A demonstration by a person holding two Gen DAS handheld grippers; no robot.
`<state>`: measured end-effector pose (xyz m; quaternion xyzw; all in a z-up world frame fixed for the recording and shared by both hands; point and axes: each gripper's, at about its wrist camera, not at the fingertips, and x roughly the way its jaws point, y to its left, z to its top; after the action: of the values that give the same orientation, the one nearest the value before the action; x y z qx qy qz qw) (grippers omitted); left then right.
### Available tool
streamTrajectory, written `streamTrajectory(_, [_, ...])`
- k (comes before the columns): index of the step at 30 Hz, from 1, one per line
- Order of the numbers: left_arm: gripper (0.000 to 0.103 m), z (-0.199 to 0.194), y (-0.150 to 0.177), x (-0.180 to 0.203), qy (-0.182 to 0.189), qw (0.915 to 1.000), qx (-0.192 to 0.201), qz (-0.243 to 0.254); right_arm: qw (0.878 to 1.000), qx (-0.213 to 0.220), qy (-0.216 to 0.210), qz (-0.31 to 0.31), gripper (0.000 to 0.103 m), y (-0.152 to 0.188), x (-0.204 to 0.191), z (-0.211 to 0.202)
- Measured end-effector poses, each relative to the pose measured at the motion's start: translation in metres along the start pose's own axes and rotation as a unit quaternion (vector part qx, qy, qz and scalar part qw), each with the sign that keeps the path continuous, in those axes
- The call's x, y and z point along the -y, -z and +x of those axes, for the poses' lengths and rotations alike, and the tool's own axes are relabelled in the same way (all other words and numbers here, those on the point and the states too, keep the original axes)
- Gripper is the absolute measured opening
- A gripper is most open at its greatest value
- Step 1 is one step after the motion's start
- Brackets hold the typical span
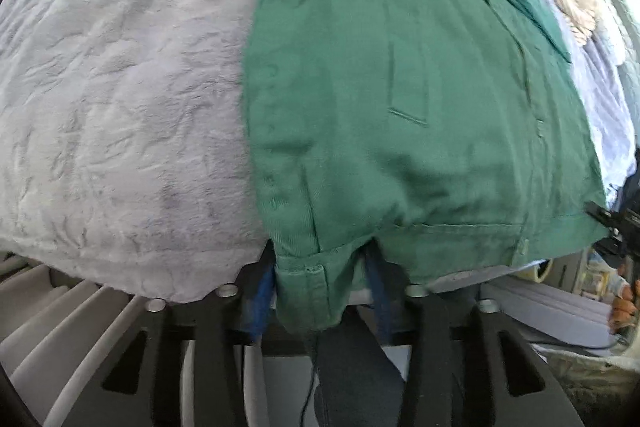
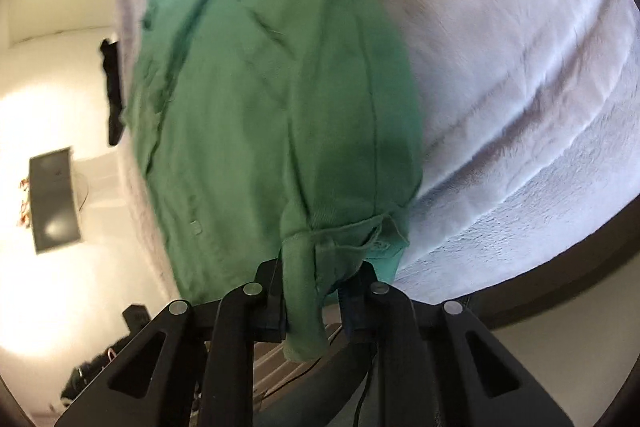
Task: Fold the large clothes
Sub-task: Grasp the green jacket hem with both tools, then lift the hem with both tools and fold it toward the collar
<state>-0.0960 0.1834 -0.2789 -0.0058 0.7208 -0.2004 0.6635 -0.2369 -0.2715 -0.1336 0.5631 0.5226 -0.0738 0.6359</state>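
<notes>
Both grippers are pinching the near hem of the green garment (image 1: pixel 400 87). Left gripper (image 1: pixel 320 267) has a bunched corner clamped between its jaws, and the right gripper (image 2: pixel 316 291) is closed on the opposite corner with a roll of fabric hanging below the jaws. The rest of the garment lies ahead of the jaws, spread on the grey blanket (image 1: pixel 120 87).

Risks, my read:
- Right-side bite is a loose roll, could slide out under tension.
- Uneven lift would skew the fold line.
- Plush blanket may drag the cloth and wrinkle it.
</notes>
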Motion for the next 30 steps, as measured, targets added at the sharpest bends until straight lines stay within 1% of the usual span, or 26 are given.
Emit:
streamTrajectory(1, [0.067,-0.003,0.001,0.004,0.0,1.0,0.001,-0.007,1.0,-0.006,0.006,-0.002,0.029,-0.001,0.0,-0.003])
streamTrajectory(2, [0.084,-0.005,0.002,0.001,0.0,0.9999,0.004,-0.016,1.0,-0.008,0.02,-0.005,0.054,-0.006,0.001,-0.006])
streamTrajectory(3, [0.088,-0.008,0.003,-0.003,-0.002,0.9996,0.01,-0.028,0.999,-0.002,0.042,-0.008,0.079,-0.01,0.004,-0.011])
streamTrajectory(4, [0.088,-0.011,0.005,-0.004,-0.004,0.9992,0.015,-0.036,0.999,0.01,0.052,-0.012,0.081,-0.014,0.007,-0.017])
streamTrajectory(5, [0.088,-0.016,0.004,-0.006,-0.002,0.999,0.019,-0.04,0.998,0.021,0.052,-0.011,0.081,-0.018,0.011,-0.023])
streamTrajectory(7, [0.088,-0.026,0.003,-0.01,-0.001,0.9985,0.035,-0.042,0.999,0.031,0.034,0.003,0.081,-0.027,0.019,-0.033])
streamTrajectory(9, [0.088,-0.037,-0.002,-0.007,0.006,0.9977,0.053,-0.041,0.999,0.033,0.03,-0.005,0.081,-0.036,0.021,-0.035])
streamTrajectory(11, [0.088,-0.04,-0.011,-0.003,0.011,0.9974,0.062,-0.036,0.999,0.022,0.034,-0.014,0.081,-0.046,0.021,-0.029])
streamTrajectory(12, [0.088,-0.038,-0.016,-0.003,0.009,0.9978,0.056,-0.033,0.999,0.01,0.036,-0.015,0.081,-0.051,0.021,-0.019])
streamTrajectory(14, [0.088,-0.028,-0.021,-0.001,0.016,0.9993,0.027,-0.02,0.999,-0.018,0.03,-0.015,0.081,-0.053,0.024,-0.006])
streamTrajectory(15, [0.088,-0.023,-0.02,0.0,0.008,0.9999,0.012,-0.008,0.999,-0.037,0.024,-0.019,0.081,-0.05,0.022,0.002])
streamTrajectory(17, [0.088,-0.02,-0.014,0.007,-0.003,0.9999,-0.002,0.015,0.997,-0.064,0.015,-0.037,0.081,-0.04,0.016,0.014])
streamTrajectory(19, [0.088,-0.019,-0.007,0.01,0.006,0.9995,-0.021,0.025,0.996,-0.071,0.005,-0.059,0.081,-0.031,0.007,0.017])
streamTrajectory(20, [0.088,-0.018,-0.004,0.011,0.014,0.999,-0.035,0.025,0.996,-0.071,-0.002,-0.059,0.081,-0.031,0.005,0.017])
streamTrajectory(21, [0.088,-0.016,-0.001,0.013,0.014,0.9984,-0.047,0.03,0.996,-0.069,-0.008,-0.055,0.081,-0.031,0.004,0.015])
streamTrajectory(22, [0.085,-0.017,0.002,0.015,0.003,0.998,-0.045,0.043,0.997,-0.067,-0.012,-0.045,0.079,-0.03,0.003,0.016])
streamTrajectory(23, [0.064,-0.02,0.003,0.018,-0.006,0.9975,-0.041,0.056,0.997,-0.067,-0.014,-0.038,0.064,-0.03,0.004,0.014])
streamTrajectory(24, [0.036,-0.022,0.004,0.018,-0.014,0.997,-0.042,0.063,0.997,-0.068,-0.01,-0.031,0.049,-0.03,0.004,0.012])
streamTrajectory(25, [0.03,-0.026,0.002,0.015,-0.002,0.9975,-0.047,0.053,0.997,-0.07,-0.007,-0.028,0.015,-0.029,0.003,0.01])
streamTrajectory(26, [0.028,-0.033,0.001,0.01,0.021,0.9981,-0.046,0.036,0.997,-0.069,-0.012,-0.027,0.014,-0.027,0.002,0.005])
streamTrajectory(28, [0.026,-0.047,-0.001,0.009,0.049,0.9977,-0.041,0.022,0.997,-0.064,-0.046,-0.024,0.014,-0.025,-0.003,-0.005])
streamTrajectory(29, [0.026,-0.06,-0.001,0.008,0.066,0.997,-0.035,0.017,0.996,-0.063,-0.067,-0.019,0.014,-0.025,-0.005,-0.011])
streamTrajectory(30, [0.025,-0.07,-0.002,0.006,0.08,0.9963,-0.029,0.014,0.993,-0.059,-0.099,-0.013,0.014,-0.027,-0.011,-0.018])
